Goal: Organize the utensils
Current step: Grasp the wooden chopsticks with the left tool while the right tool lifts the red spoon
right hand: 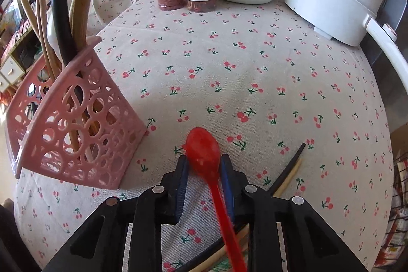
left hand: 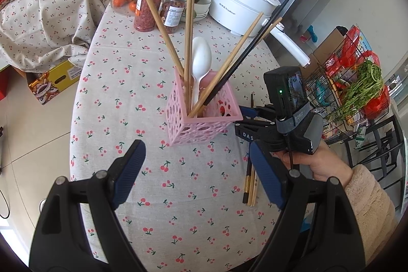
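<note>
Right claw (right hand: 204, 165) is clenched on a glossy red plastic spoon (right hand: 204, 149) above the cherry-print bench (right hand: 255, 73). The perforated pink holder (right hand: 76, 124) stands at nine o'clock. Left claw (left hand: 196, 170) hangs released.

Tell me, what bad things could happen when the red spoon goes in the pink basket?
1. The red spoon sits between the right gripper's narrow jaws near its bowl, with the long handle trailing back. It might twist or slip out.
2. The pink basket already holds leaning chopsticks and a white spoon. Bumping them could tip the light basket.
3. The left gripper is open and not holding the basket, so nothing steadies it.
</note>
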The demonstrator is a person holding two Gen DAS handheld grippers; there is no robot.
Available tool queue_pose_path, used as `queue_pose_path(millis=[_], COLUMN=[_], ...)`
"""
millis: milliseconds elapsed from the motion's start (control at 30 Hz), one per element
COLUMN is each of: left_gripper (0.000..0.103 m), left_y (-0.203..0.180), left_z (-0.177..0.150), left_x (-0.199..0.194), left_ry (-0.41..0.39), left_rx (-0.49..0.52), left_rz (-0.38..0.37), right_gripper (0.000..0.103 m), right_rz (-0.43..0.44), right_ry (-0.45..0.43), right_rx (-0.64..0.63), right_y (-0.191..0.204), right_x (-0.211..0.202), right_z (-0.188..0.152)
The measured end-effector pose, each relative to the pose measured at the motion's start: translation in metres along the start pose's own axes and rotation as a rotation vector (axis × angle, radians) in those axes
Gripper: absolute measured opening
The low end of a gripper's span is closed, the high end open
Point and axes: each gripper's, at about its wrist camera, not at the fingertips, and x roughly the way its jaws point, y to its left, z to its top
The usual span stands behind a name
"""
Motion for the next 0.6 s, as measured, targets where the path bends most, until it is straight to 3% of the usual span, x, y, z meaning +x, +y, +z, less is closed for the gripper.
queue_pose_path(millis=[133, 300, 467, 600], left_gripper=[0.084, 0.084, 0.083, 0.063], left_y=[-0.008, -0.031, -0.072, -0.107], left_z=[-0.002, -0.007, -0.018, -0.029], left_x=[-0.002, 0.001, 0.013, 0.037], left_ry=[-0.004, 0.008, 0.031, 0.081], left_rx=[0.023, 0.087, 0.208, 0.298], left_rz=[-0.016, -0.046, -0.085, -0.100], right_gripper=[0.023, 0.023, 0.023, 0.023], right_rz=[0.055, 0.125, 0.112, 0.096], right_ry=[-0.015, -0.107, -0.186, -0.207], right_rx=[0.083, 0.250, 0.375, 0.445], right_y=[-0.017, -0.048, -0.077, -0.095], right_x=[-0.013, -0.061, -0.113, -0.139], right_z=[-0.004, -0.014, -0.038, -0.058])
